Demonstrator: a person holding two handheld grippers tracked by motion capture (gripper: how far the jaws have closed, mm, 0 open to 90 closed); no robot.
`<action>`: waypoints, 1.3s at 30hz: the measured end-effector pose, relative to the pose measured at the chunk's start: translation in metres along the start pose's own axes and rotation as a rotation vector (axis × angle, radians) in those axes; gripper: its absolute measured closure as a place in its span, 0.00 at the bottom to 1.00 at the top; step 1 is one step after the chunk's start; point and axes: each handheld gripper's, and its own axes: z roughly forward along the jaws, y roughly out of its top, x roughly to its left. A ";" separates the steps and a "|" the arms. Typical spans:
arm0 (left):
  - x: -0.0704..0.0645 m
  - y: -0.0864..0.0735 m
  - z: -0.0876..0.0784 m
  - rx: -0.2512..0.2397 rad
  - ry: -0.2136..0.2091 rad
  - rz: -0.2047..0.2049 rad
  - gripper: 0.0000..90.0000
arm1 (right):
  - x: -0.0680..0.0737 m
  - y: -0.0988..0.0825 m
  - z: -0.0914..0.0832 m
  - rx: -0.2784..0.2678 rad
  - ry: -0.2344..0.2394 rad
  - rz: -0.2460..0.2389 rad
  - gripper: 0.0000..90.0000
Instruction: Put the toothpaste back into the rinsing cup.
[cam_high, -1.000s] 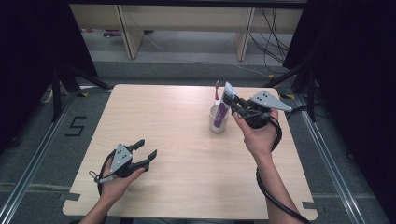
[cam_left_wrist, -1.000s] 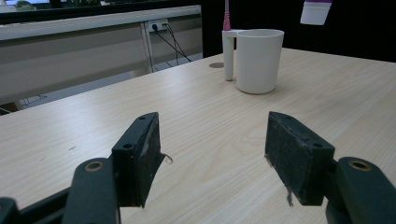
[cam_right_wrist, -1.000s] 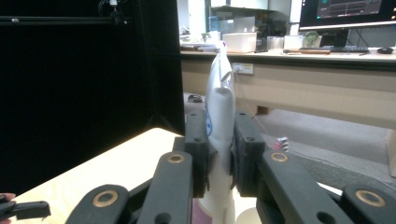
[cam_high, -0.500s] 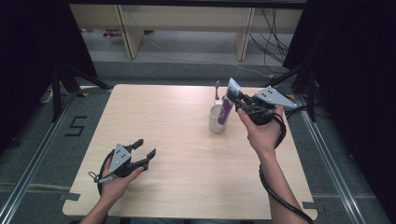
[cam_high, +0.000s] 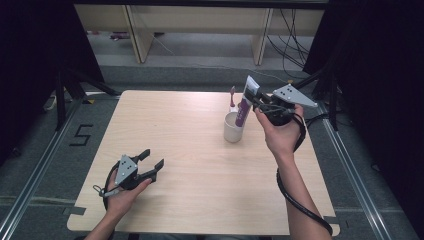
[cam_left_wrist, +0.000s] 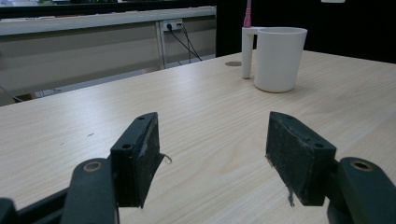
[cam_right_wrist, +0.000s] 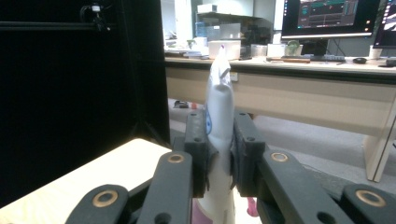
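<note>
The right gripper (cam_high: 259, 102), clenched on the toothpaste tube (cam_high: 245, 102), has lifted it higher out of the white cup (cam_high: 233, 128); removal looks nearly done. The left gripper (cam_high: 152, 165) rests released on the bench (cam_high: 200, 175).

Cup (cam_high: 233, 131) right of centre on table (cam_high: 190, 130), toothbrush (cam_high: 232, 97) in it, tube (cam_high: 246, 102) above
</note>
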 end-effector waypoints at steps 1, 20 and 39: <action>0.000 -0.001 0.000 0.002 -0.003 0.002 0.38 | 0.000 0.001 0.002 0.002 -0.003 0.011 0.88; -0.004 -0.007 0.005 0.009 -0.015 0.018 0.38 | -0.011 -0.004 0.030 0.005 -0.053 -0.004 0.88; -0.006 -0.009 0.006 0.007 -0.021 0.024 0.37 | -0.023 -0.017 0.052 0.023 -0.098 0.022 0.88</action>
